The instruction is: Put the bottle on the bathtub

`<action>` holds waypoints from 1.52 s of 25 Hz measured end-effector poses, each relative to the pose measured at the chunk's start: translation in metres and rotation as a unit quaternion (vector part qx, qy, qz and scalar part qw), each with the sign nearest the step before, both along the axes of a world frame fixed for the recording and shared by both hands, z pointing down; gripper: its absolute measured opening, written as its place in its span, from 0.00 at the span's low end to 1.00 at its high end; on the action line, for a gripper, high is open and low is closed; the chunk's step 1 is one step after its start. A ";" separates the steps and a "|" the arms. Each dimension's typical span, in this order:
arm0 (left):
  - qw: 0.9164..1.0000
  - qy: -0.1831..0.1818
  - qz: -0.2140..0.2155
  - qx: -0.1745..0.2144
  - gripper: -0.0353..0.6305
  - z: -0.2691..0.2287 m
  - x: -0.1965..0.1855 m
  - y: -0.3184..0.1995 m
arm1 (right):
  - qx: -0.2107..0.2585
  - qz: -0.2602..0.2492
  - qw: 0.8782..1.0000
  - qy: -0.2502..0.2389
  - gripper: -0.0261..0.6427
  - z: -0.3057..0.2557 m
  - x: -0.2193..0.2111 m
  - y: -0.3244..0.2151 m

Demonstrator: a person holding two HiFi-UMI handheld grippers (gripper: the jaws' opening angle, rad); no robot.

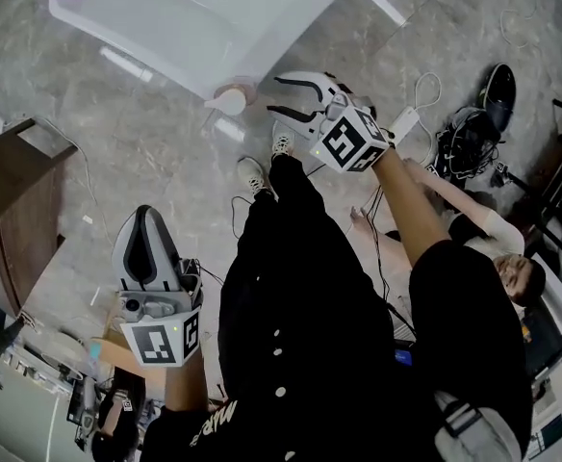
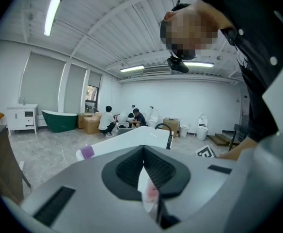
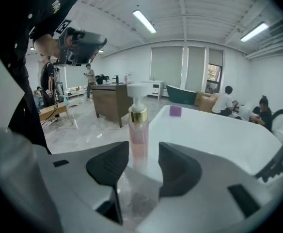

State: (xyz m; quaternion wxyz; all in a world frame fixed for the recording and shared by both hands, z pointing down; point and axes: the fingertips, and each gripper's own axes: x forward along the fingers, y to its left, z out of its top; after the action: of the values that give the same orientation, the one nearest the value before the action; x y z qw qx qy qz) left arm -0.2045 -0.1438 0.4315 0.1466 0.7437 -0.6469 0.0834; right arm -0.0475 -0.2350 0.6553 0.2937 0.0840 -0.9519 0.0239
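Note:
A clear bottle (image 3: 137,132) of pink liquid, with a white pump and a gold collar, stands upright on the corner of the white bathtub (image 3: 214,130). In the head view the bottle (image 1: 231,95) shows at the tub's (image 1: 194,27) near corner. My right gripper (image 3: 144,152) is open just short of the bottle, its jaws apart on either side of it and not touching. From above, the right gripper (image 1: 275,97) sits a little to the right of the bottle. My left gripper (image 1: 146,216) hangs low at my left side, shut and empty.
A purple block (image 3: 175,111) lies on the tub's far rim, and a black faucet (image 2: 170,133) rises from the tub. A brown wooden cabinet (image 1: 12,186) stands to the left. Cables and bags (image 1: 469,128) lie on the floor to the right, near a seated person (image 1: 498,248).

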 end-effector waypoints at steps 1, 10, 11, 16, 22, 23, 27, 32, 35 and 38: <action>1.000 -0.004 0.005 0.005 0.07 -0.007 -0.001 0.000 | 0.003 0.020 1.000 -0.009 0.31 -0.014 0.009 -0.003; 0.997 -0.018 0.028 0.067 0.07 -0.074 -0.004 -0.006 | 0.029 0.192 0.966 -0.173 0.05 -0.187 0.085 -0.027; 0.997 -0.019 0.030 0.074 0.07 -0.080 -0.002 -0.006 | 0.039 0.205 0.961 -0.184 0.05 -0.205 0.092 -0.026; 0.994 -0.022 0.034 0.101 0.07 -0.107 -0.001 -0.003 | 0.066 0.271 0.936 -0.216 0.04 -0.277 0.129 -0.017; 0.991 -0.021 0.025 0.131 0.07 -0.134 -0.012 0.002 | 0.098 0.351 0.896 -0.252 0.04 -0.339 0.165 -0.005; 0.990 -0.020 0.023 0.136 0.07 -0.138 -0.014 0.002 | 0.099 0.363 0.890 -0.256 0.04 -0.345 0.169 -0.003; 0.987 -0.022 0.007 0.158 0.07 -0.156 -0.025 0.011 | 0.108 0.402 0.871 -0.261 0.04 -0.364 0.185 0.007; 0.984 -0.024 -0.013 0.173 0.07 -0.168 -0.036 0.019 | 0.137 0.426 0.856 -0.257 0.04 -0.383 0.198 0.014; 0.984 -0.025 -0.027 0.174 0.07 -0.168 -0.046 0.020 | 0.151 0.417 0.860 -0.252 0.04 -0.392 0.193 0.017; 0.984 -0.023 -0.045 0.171 0.07 -0.168 -0.057 0.020 | 0.166 0.409 0.862 -0.249 0.04 -0.399 0.187 0.020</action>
State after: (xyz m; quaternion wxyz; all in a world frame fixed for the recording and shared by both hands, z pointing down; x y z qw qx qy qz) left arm -0.2619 -0.1237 0.2639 0.0062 0.7260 -0.6874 -0.0176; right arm 0.1392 -0.2153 0.2562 -0.0074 0.5049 -0.8631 0.0037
